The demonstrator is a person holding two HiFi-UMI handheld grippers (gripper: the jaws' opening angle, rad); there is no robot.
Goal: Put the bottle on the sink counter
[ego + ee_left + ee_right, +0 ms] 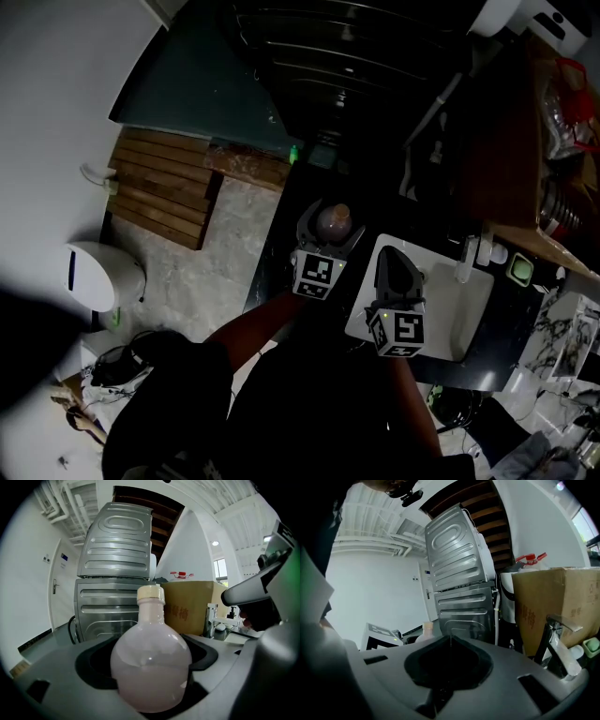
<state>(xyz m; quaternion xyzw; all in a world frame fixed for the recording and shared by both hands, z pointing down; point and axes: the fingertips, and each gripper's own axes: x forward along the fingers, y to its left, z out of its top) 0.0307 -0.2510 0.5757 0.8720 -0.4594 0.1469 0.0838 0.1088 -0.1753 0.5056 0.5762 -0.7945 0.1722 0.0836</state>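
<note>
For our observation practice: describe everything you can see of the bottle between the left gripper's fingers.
The bottle is round-bellied, short-necked, cream-capped, frosted pale pink; glass or plastic, unclear. Pale liquid fills roughly its lower half. It stands upright, clasped at the belly by the fingers of the left gripper, over the dark counter.

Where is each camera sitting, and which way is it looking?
Head view: on the person's head, looking steeply down at the sink, both forearms, left gripper and right gripper.
Left gripper view: on the left gripper, looking along its jaws, shut on the bottle, towards a ribbed metal appliance.
Right gripper view: on the right gripper, looking along its shut, empty jaws towards that appliance.
Shared: both gripper views show the appliance, cardboard box and faucet.
</note>
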